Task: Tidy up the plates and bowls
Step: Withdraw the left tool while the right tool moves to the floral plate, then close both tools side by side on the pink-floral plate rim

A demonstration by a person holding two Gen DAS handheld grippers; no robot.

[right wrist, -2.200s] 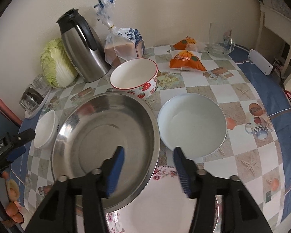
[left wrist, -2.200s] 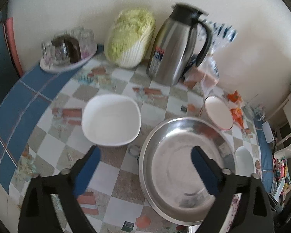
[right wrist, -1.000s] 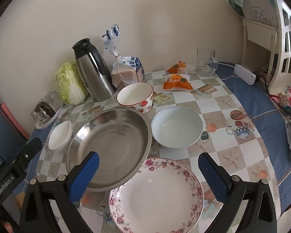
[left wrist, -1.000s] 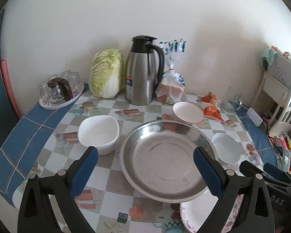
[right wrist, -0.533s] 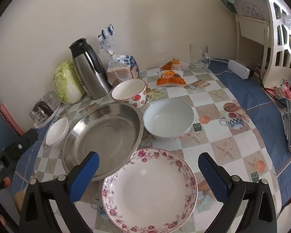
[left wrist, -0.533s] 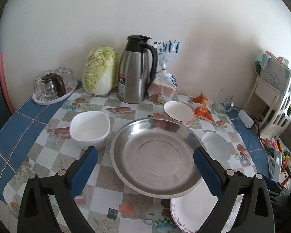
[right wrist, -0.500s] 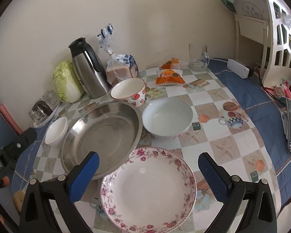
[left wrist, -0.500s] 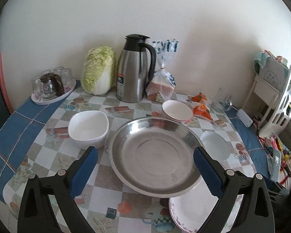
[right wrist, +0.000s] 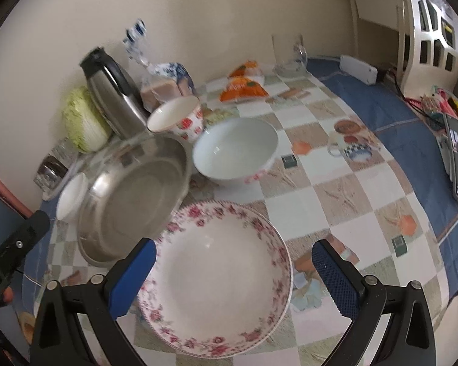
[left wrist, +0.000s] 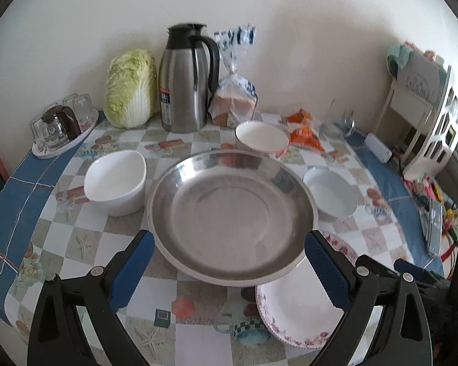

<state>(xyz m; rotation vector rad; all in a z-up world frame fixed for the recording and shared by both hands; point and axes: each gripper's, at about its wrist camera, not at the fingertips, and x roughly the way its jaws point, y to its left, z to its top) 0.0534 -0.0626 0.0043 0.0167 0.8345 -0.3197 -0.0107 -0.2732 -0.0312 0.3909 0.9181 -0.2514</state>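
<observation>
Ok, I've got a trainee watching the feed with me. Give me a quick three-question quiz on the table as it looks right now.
1. True or false: the steel basin overlaps the rim of the floral plate.
2. Which dish lies nearest in front of the right gripper? A. the strawberry bowl B. the floral plate C. the square white bowl
3. Fill in: both the left gripper and the right gripper are ____ and hold nothing.

Key
1. True: the basin's near edge sits over the plate's rim.
2. B
3. open
</observation>
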